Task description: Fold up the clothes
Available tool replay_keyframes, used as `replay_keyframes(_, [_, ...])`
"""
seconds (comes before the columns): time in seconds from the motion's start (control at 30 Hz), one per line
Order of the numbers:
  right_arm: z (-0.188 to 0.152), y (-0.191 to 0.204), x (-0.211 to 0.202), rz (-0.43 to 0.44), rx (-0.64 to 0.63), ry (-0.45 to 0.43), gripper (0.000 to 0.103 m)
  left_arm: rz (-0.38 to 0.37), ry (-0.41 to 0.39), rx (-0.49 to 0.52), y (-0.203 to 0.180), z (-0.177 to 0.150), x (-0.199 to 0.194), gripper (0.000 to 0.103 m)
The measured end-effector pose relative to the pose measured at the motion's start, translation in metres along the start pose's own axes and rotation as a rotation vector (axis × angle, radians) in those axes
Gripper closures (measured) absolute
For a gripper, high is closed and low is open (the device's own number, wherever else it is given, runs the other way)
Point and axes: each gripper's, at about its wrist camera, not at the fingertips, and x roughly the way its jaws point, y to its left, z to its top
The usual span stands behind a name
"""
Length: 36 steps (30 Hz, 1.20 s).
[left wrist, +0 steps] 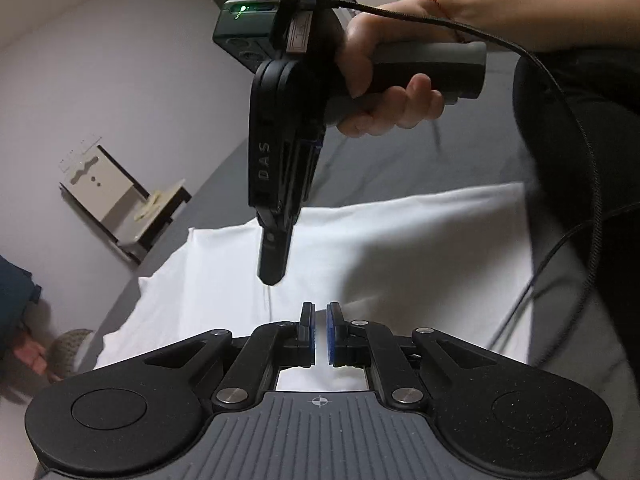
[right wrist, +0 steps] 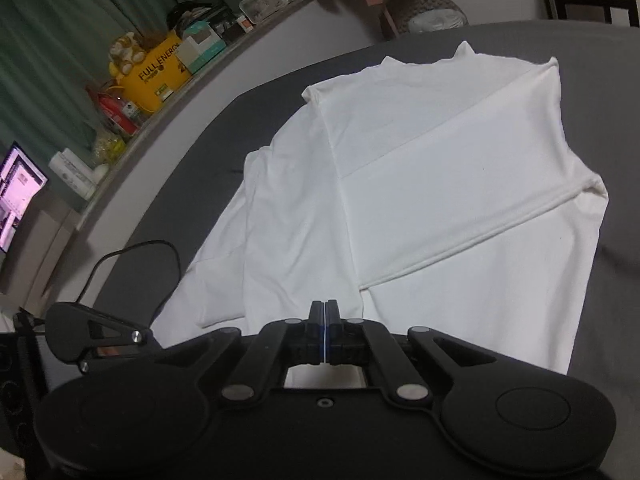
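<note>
A white garment [right wrist: 440, 200] lies spread flat on a dark grey bed [right wrist: 240, 128], with a sleeve folded diagonally across its body. In the left wrist view the same garment [left wrist: 400, 248] lies below both tools. My left gripper [left wrist: 319, 316] hovers over its near edge, pads almost together with a narrow slit and nothing in it. My right gripper [left wrist: 273, 276], held by a hand [left wrist: 384, 92], points down just above the cloth with fingers together. In its own view the right gripper [right wrist: 325, 312] is shut and empty over the garment's near hem.
A black cable [left wrist: 580, 160] trails across the bed at the right. A ledge holds a yellow box [right wrist: 156, 76] and clutter. A lit screen [right wrist: 20, 192] glows at the far left. A pale bedside cabinet [left wrist: 108, 200] and a woven pouf [right wrist: 428, 8] stand beyond the bed.
</note>
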Motion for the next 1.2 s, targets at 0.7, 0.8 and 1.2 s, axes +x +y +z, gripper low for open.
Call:
replay_keyframes(0.7, [-0.006, -0.005, 0.04, -0.016, 0.029, 0.14, 0.074, 0.02, 0.181, 0.363, -0.037, -0.016, 0.027, 0.042])
replay_keyframes(0.8, [-0.006, -0.006, 0.039, -0.015, 0.028, 0.142, 0.073, 0.001, 0.208, 0.484, -0.05, -0.023, 0.03, 0.047])
replay_keyframes(1.2, [-0.005, -0.006, 0.04, -0.026, 0.031, 0.144, 0.071, -0.057, 0.232, 0.592, -0.065, -0.017, 0.043, 0.066])
